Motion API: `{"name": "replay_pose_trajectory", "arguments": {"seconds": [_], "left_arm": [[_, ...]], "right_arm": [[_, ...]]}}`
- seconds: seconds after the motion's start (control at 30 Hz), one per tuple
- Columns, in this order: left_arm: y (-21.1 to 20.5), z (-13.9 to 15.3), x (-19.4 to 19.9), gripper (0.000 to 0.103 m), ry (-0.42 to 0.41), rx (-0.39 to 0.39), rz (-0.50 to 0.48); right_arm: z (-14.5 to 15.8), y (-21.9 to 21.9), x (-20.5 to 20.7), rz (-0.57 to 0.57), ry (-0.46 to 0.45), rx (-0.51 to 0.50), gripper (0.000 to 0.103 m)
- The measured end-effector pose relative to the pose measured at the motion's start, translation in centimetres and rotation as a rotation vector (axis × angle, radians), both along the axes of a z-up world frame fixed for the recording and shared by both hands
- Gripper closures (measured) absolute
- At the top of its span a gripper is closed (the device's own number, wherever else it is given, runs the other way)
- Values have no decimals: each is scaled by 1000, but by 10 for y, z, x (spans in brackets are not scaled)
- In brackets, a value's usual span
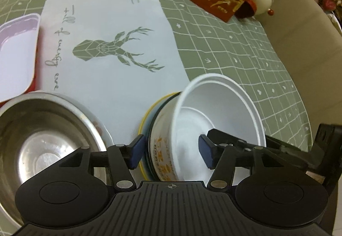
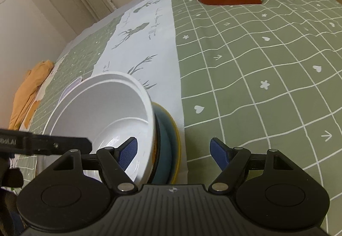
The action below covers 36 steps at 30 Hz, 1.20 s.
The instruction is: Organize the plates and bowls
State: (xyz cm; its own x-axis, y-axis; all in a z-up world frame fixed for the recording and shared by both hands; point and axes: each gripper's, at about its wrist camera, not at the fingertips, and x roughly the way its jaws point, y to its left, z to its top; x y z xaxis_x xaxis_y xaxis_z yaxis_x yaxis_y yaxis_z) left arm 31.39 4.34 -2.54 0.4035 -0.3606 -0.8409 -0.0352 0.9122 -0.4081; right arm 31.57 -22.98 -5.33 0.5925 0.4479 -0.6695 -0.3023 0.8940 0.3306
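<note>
Your left gripper (image 1: 171, 153) stands released, jaws spread astride the near wall of the white bowl (image 1: 222, 112), pads clear of it. The bowl sits tilted in the teal dish (image 2: 165, 139) with the yellow rim, on the runner. Steel bowl (image 1: 42, 139) lies near left. Your right gripper (image 2: 173, 151) hangs released, empty, just right of the stack.

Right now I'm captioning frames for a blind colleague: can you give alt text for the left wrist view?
The left gripper has open jaws straddling the wall of a white bowl that sits tilted on a yellow-rimmed plate. A steel bowl stands to its left on a deer-print tablecloth.
</note>
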Motion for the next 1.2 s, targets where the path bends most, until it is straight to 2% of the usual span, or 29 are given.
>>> {"name": "replay_pose_trajectory", "arguments": {"seconds": [0.03, 0.1, 0.17, 0.23, 0.33, 0.43, 0.47, 0.53, 0.67, 0.73, 0.83, 1.07, 1.2], "left_arm": [[1, 1, 0, 55, 7, 11, 5], [1, 5, -3, 58, 15, 48, 12], [-1, 9, -4, 58, 16, 78, 6], [-3, 5, 0, 57, 50, 90, -4], [-6, 3, 7, 48, 54, 97, -15], [-5, 1, 12, 39, 40, 67, -12], [-3, -1, 12, 38, 41, 57, -10], [-1, -8, 13, 44, 55, 40, -9], [0, -27, 15, 44, 96, -6, -12], [-2, -29, 14, 40, 97, -19, -13], [-6, -28, 15, 39, 95, -12, -17], [-18, -25, 18, 34, 103, 44, -34], [-20, -24, 19, 32, 105, 52, -28]], "right_arm": [[0, 0, 0, -4, 0, -3, 28], [-2, -2, 3, -18, 7, -2, 28], [-2, -7, 4, -46, 21, 15, 28], [-1, -10, 2, -70, 28, 27, 28], [3, -11, 5, -47, 71, 62, 28], [9, -10, 8, -15, 96, 95, 28], [8, -9, 10, -13, 111, 96, 28], [4, -7, 17, -8, 156, 108, 28], [-10, -1, 26, 6, 224, 120, 28], [-13, 4, 26, 11, 218, 98, 28], [-10, 5, 25, 19, 199, 95, 28], [-17, -5, 29, 48, 211, 187, 27], [-15, -4, 25, 32, 176, 154, 27]]}}
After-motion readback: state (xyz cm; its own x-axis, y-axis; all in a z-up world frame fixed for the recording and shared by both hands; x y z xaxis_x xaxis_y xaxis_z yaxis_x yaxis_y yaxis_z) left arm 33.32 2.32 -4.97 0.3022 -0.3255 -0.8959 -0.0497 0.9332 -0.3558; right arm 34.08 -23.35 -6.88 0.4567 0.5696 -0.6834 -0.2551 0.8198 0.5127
